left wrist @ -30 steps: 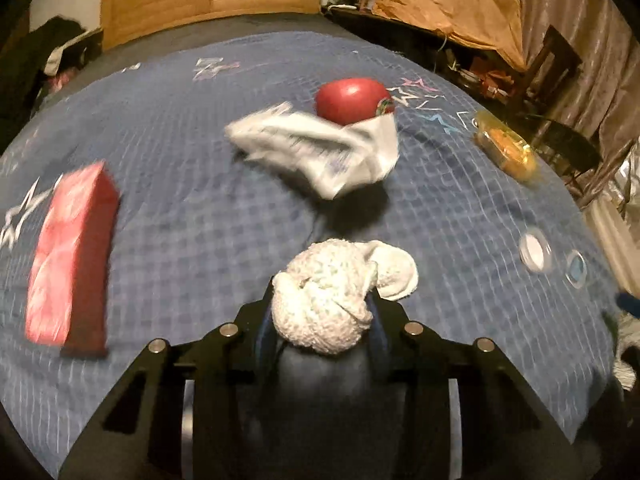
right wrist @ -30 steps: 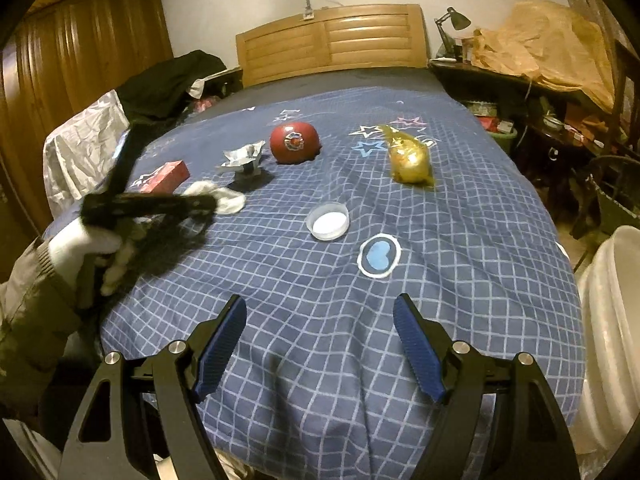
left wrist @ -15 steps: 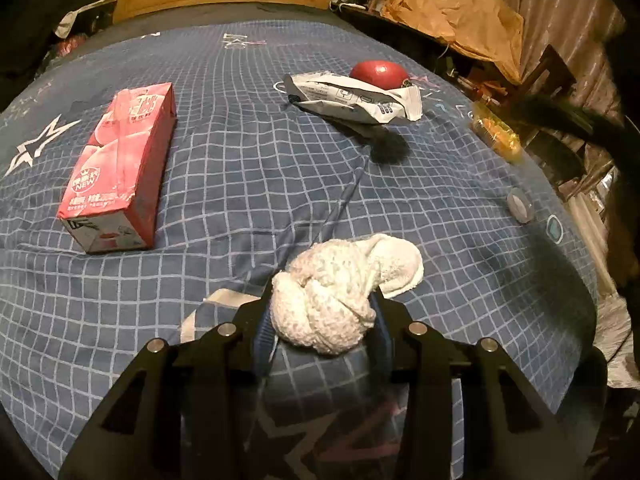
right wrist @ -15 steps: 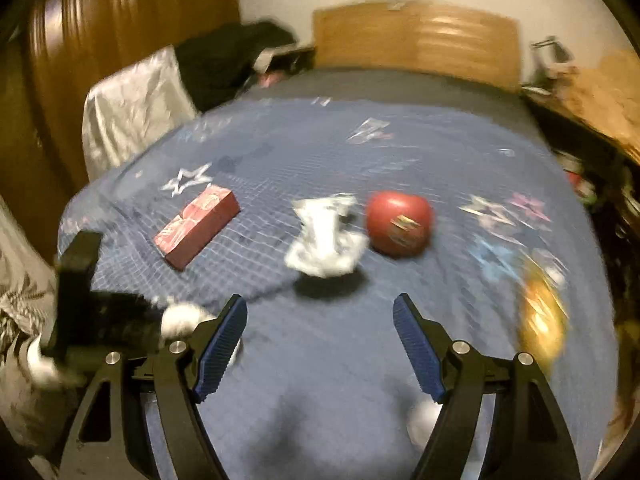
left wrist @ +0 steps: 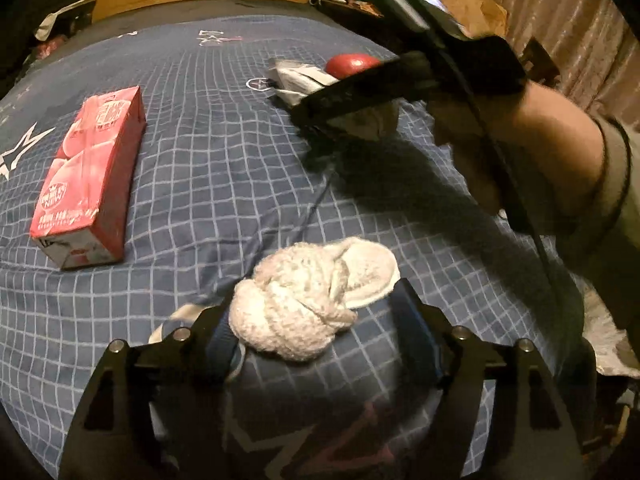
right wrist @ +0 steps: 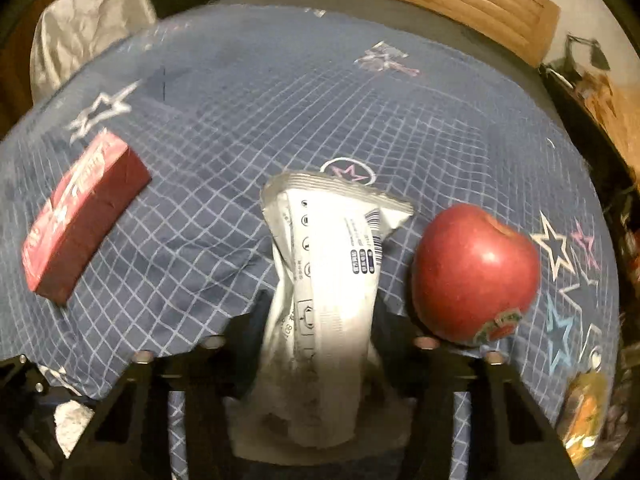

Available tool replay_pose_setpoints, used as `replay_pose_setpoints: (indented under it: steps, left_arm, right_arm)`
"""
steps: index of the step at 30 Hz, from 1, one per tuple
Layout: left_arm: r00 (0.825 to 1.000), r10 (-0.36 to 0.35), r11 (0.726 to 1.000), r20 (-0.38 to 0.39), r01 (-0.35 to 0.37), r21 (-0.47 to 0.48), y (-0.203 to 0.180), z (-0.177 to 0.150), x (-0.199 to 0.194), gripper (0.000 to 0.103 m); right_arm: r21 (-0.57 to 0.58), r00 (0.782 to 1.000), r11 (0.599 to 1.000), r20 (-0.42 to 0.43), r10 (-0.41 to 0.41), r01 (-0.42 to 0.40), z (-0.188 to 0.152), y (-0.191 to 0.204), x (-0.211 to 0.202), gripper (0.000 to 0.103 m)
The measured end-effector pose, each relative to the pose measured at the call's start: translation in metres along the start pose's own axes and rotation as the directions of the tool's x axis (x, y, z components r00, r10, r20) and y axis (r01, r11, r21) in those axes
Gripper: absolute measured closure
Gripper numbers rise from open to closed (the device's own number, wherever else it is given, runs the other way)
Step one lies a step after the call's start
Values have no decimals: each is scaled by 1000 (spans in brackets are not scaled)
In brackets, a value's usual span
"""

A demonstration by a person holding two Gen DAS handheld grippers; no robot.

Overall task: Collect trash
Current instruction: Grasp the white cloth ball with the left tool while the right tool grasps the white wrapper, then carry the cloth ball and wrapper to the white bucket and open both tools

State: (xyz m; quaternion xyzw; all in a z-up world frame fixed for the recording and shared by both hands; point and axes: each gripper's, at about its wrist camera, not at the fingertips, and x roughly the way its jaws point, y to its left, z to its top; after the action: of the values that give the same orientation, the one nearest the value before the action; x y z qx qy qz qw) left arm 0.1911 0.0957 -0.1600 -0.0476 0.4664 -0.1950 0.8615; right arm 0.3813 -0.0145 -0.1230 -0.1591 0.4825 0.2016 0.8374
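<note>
A white knotted cloth ball (left wrist: 296,312) lies on the blue checked bedspread (left wrist: 224,168) between the fingers of my left gripper (left wrist: 316,312). Its jaws are opening, and the right pad stands clear of the ball. A crumpled white wrapper (right wrist: 324,280) with a barcode sits between the fingers of my right gripper (right wrist: 320,312). Those jaws are closing and squeeze the wrapper's lower part. In the left wrist view the right gripper (left wrist: 360,92) and the person's hand (left wrist: 540,140) cover most of the wrapper (left wrist: 296,78).
A red drink carton (left wrist: 88,176) lies on its side to the left, also in the right wrist view (right wrist: 80,216). A red apple (right wrist: 476,272) rests just right of the wrapper. A yellow packet (right wrist: 584,416) lies near the bed's right edge. A wooden headboard (right wrist: 480,4) is behind.
My right gripper swept across the bed to the wrapper and closed around it. My left jaws spread apart from the cloth ball. The right hand came into the left wrist view.
</note>
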Motion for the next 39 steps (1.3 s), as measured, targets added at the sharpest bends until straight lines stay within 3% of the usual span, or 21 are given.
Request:
replay_pose_setpoints:
  steps: [3,4,5,11,16,19,25,26,28,32,39]
  left_arm:
    - [1000,20,1000,11,-20,-18,1,6,4,36]
    - [999,34,999,16,-34,-17,0,7,4,55]
    - [998,56,998,25,-56,-12,-1,7,4,64]
    - [988,100,995,116,-99,-16,-13,1,-17,67]
    - [961,129,989,246,-142,38,-61,12,-53,67]
    - [936,116,985,334,-152,84,-103,17,-75,67]
    - [867,141,970,478,-218,108,-173,20,-100,66]
    - [849,158,965,505,-241,104,-184,17,-104,66]
    - [826,178,961,534,-263,85,-191,13,-109,66]
    - [753,228,940,617,-336,63,-208,0,-123,66]
    - [732,249,935,634,-352,39,-216,-1,-131,65]
  right_arm:
    - [19,996,1000,82,18,-20,-16,1,-27,66]
    - [23,994,999,110,21,-24,-21,-1,-38,67]
    - [34,989,999,147,26,-32,-28,-2,-54,68]
    - [103,945,994,328,-10,-26,-98,-22,-147,68]
    - [196,896,980,429,-116,34,-170,-35,-218,68]
    - [248,855,966,483,-190,74,-213,-45,-260,68]
    - [330,767,937,570,-295,115,-270,-50,-320,68]
    - [340,744,933,590,-312,121,-278,-48,-329,68]
    - [346,722,930,613,-322,122,-289,-43,-339,68]
    - [343,694,934,649,-311,98,-303,-33,-352,68]
    - [334,667,939,682,-299,80,-306,-14,-346,67]
